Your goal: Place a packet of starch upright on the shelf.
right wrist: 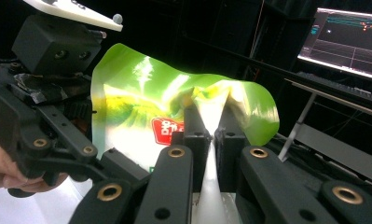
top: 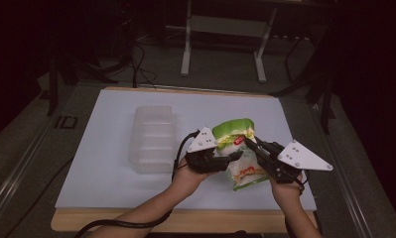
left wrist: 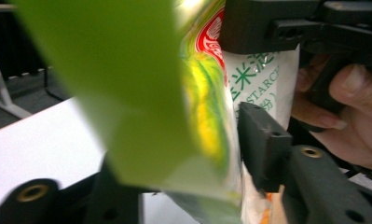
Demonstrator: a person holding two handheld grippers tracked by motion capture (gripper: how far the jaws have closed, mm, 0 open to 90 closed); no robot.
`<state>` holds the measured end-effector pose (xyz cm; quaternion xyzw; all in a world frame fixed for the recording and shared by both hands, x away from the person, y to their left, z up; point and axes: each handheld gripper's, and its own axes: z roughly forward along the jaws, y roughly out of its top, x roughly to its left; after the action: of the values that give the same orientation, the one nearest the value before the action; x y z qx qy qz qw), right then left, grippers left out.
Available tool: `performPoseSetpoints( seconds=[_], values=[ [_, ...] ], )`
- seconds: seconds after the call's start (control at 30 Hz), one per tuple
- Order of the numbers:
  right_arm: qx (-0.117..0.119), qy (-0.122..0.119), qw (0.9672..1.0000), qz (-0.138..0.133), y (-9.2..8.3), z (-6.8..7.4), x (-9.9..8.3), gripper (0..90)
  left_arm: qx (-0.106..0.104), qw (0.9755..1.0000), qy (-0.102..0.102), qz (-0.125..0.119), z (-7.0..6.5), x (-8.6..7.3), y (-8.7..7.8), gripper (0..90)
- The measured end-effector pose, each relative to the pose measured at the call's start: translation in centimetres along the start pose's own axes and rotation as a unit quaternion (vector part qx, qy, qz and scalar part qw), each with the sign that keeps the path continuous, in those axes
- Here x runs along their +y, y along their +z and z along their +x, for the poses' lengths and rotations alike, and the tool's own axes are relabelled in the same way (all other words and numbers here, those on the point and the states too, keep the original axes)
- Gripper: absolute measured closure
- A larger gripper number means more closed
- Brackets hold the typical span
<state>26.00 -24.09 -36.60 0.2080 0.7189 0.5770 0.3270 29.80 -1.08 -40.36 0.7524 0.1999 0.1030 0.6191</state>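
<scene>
Pinching one edge of the green-and-white starch bag [top: 240, 151], the right gripper [top: 251, 144] has its jaws closed tight on the thin film, which runs up between them in the right gripper view. The left gripper [top: 231, 157] has its jaws part-closed around the bag's other side (the bag sits between them, lifted off the white table [top: 101, 173]), beside a clear plastic container [top: 152, 139]

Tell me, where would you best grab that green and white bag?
By its flat edges near the top. The bag is soft, so thin seams suit narrow jaws. The right hand-held gripper pinches one edge from the right; the left hand-held gripper comes from the left across its face, probably steadying it for opening.
</scene>
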Motion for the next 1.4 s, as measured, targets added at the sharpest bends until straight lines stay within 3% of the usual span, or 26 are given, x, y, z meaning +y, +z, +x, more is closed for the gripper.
performPoseSetpoints(
  seconds=[0.13, 0.27, 0.6, 0.9, 0.97, 1.0, 1.07, 1.1, 1.2, 1.23, 1.27, 1.4],
  values=[
    [-0.002, 0.001, 1.0, 0.002, 0.1, -0.1, -0.2, 86.4, -0.016, 0.9999, -0.001, -0.002, 0.5, -0.2, 0.1, 66.0],
    [-0.002, 0.001, 1.0, 0.002, 0.2, 0.0, -0.6, 86.4, -0.009, 0.9999, 0.008, 0.008, 0.4, -0.2, 0.0, 70.3],
    [0.006, 0.009, 0.9999, -0.008, 0.2, 0.0, -0.7, 86.2, -0.002, 0.9995, 0.027, 0.016, 0.2, 0.4, -0.6, 72.3],
    [0.021, 0.026, 0.9993, -0.017, -0.1, -0.3, -0.1, 80.6, 0.005, 0.998, 0.06, 0.02, 0.4, 1.4, -1.8, 75.2],
    [0.025, 0.034, 0.9989, -0.021, -0.1, -0.4, 0.0, 69.4, 0.006, 0.9978, 0.062, 0.024, 0.5, 1.6, -2.1, 75.4],
    [0.039, 0.045, 0.9979, -0.024, -0.2, -0.6, 0.2, 58.2, 0.011, 0.9973, 0.068, 0.027, 0.8, 1.9, -2.5, 75.4],
    [0.031, 0.046, 0.9981, -0.025, -0.3, -0.6, 0.3, 54.2, 0.014, 0.9972, 0.068, 0.027, 1.0, 2.1, -2.7, 75.5],
    [0.031, 0.056, 0.9974, -0.033, -0.6, -0.8, 0.4, 44.9, 0.018, 0.9972, 0.067, 0.026, 1.2, 2.2, -3.0, 75.5],
    [0.021, 0.062, 0.9971, -0.038, -1.0, -1.2, 0.6, 34.0, 0.018, 0.9972, 0.068, 0.026, 1.9, 2.4, -3.7, 75.4],
    [0.021, 0.062, 0.9971, -0.038, -1.0, -1.2, 0.6, 34.0, 0.019, 0.9969, 0.071, 0.027, 2.0, 2.4, -3.9, 75.4],
    [0.018, 0.068, 0.9971, -0.028, -1.0, -1.5, 0.6, 26.7, 0.019, 0.9965, 0.077, 0.028, 2.1, 2.5, -4.2, 75.4],
    [0.017, 0.079, 0.9964, -0.026, -1.2, -1.9, 0.3, 18.2, 0.01, 0.996, 0.084, 0.028, 3.0, 2.7, -5.1, 75.4]
  ],
)
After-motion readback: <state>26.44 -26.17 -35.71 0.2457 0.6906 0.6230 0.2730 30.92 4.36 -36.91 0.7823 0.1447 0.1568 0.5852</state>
